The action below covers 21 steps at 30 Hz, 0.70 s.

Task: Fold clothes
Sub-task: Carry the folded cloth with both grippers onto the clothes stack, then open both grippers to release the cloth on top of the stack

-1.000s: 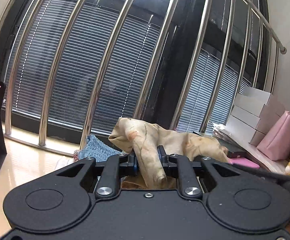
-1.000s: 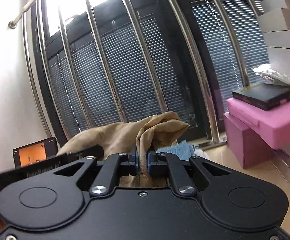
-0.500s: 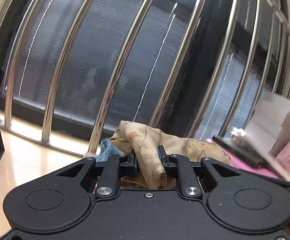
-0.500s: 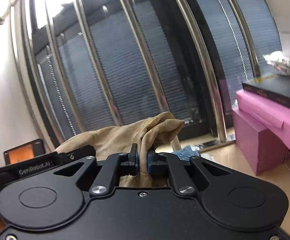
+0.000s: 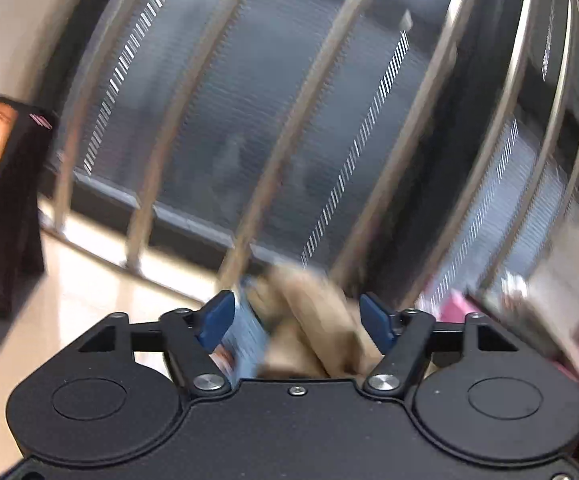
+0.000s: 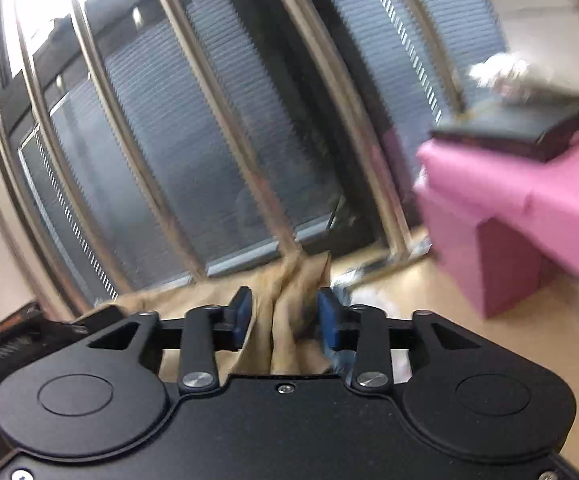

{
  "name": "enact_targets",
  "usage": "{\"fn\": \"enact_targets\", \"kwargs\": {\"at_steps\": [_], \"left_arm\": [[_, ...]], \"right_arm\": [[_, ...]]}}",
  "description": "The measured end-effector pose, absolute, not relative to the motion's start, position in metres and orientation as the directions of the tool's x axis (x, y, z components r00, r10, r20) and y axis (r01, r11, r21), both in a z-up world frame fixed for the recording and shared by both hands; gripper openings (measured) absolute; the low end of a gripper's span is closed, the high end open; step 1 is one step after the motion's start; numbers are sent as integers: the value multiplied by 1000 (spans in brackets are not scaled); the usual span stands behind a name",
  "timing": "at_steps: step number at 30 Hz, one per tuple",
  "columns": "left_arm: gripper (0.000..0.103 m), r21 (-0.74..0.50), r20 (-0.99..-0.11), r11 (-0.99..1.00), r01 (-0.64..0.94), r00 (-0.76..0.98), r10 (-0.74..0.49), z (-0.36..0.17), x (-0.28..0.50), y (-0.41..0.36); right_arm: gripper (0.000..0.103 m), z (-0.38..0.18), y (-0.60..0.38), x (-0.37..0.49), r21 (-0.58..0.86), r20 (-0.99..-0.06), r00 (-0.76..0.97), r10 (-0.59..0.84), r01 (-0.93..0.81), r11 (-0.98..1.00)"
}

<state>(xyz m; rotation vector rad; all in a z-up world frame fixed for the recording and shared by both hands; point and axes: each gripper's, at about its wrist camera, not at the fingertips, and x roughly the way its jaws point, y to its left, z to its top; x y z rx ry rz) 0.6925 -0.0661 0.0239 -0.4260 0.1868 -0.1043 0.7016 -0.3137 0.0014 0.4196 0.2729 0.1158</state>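
Tan cloth [image 5: 321, 320] between opening left gripper [image 5: 297, 320] jaws

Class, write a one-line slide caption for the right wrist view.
Right gripper opening its jaws around bunched tan cloth, facing barred window blinds, with a pink box at right.

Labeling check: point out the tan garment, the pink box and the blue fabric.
tan garment [image 6: 289, 312], right wrist view, bunched fold between the pads.
pink box [image 6: 529, 196], right wrist view, top flap.
blue fabric [image 5: 249, 336], left wrist view, blurred strip beside the tan cloth.
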Motion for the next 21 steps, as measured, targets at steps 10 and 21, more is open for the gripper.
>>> {"fn": "enact_targets", "kwargs": {"at_steps": [10, 21], "left_arm": [[26, -423, -28, 879, 219, 967, -254, 26, 682, -64], [36, -417, -211, 906, 78, 961, -180, -4, 703, -63]], "right_arm": [[30, 10, -283, 683, 290, -113, 967, 227, -187, 939], [31, -23, -279, 706, 191, -291, 950, 115, -60, 980]]}}
